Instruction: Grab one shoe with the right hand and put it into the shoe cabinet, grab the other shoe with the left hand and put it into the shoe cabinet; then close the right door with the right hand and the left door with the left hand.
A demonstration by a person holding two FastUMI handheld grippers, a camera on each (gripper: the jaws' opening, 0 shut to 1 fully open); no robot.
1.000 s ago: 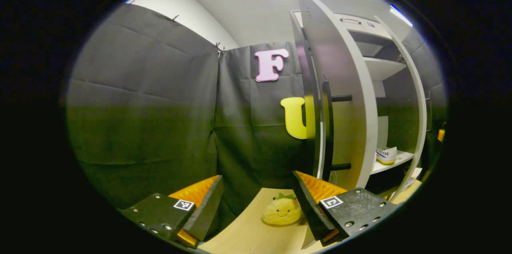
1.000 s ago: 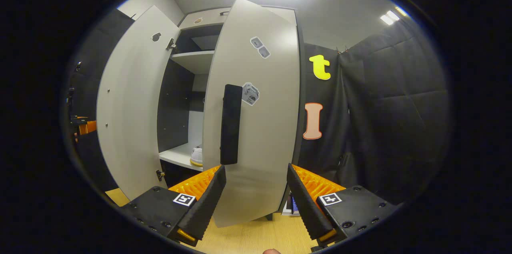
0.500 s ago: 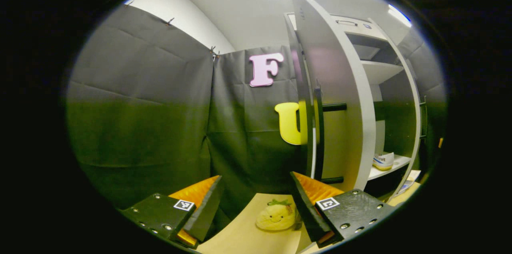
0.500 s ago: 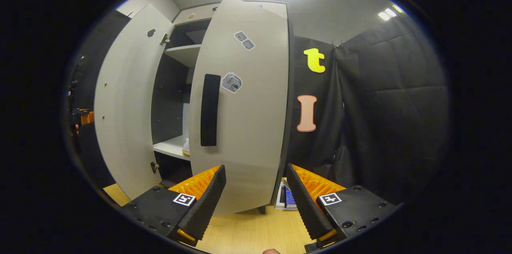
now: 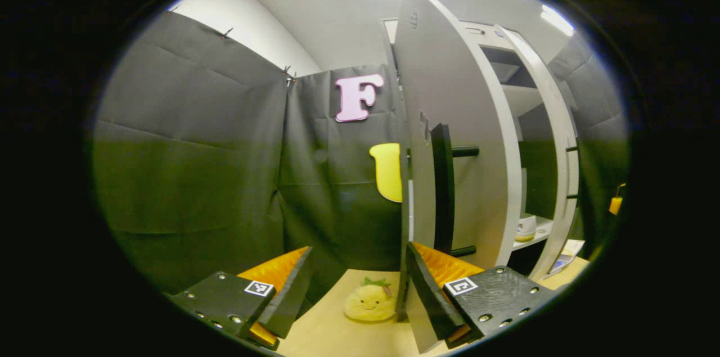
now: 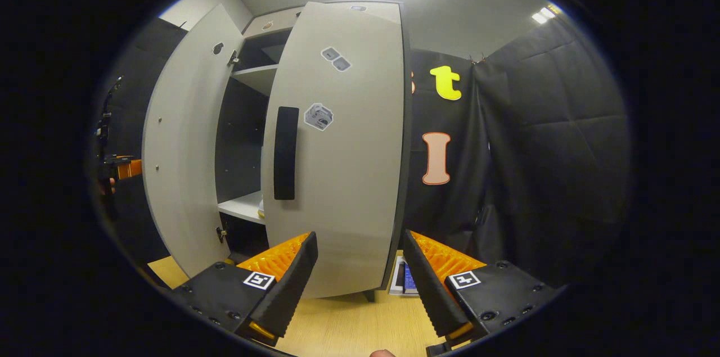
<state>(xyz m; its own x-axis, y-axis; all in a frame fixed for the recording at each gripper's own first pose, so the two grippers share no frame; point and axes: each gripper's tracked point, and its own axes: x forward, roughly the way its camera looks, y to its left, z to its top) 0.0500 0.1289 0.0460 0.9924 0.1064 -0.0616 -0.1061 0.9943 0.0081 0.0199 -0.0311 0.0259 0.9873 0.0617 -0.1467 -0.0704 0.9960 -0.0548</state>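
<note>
A tall pale shoe cabinet (image 6: pixel 270 25) stood against the black cloth booth wall (image 6: pixel 551 166), reaching from about 6 o'clock to 12 o'clock in the right gripper view. Its right door (image 6: pixel 349 149), with a dark vertical handle (image 6: pixel 286 153), was swung most of the way across the opening, though a gap remained. The left door (image 6: pixel 185 149) stood wide open at 9 o'clock. In the left gripper view, that left door (image 5: pixel 450 121) appeared nearly edge-on at the centre, its dark handle (image 5: pixel 442 188) facing the camera. Beyond it, one white shoe (image 5: pixel 526 227) sat on a lower shelf (image 5: pixel 534 239) inside the cabinet, at 3 o'clock. On the wooden floor (image 5: pixel 337 334) at 6 o'clock lay a yellow plush toy (image 5: pixel 368 302) with a smiling face. The left hand-held gripper (image 5: pixel 357 295) had its fingers spread apart, holding nothing. The right hand-held gripper (image 6: pixel 360 284) was likewise spread apart and empty, just before the right door's lower edge.
</note>
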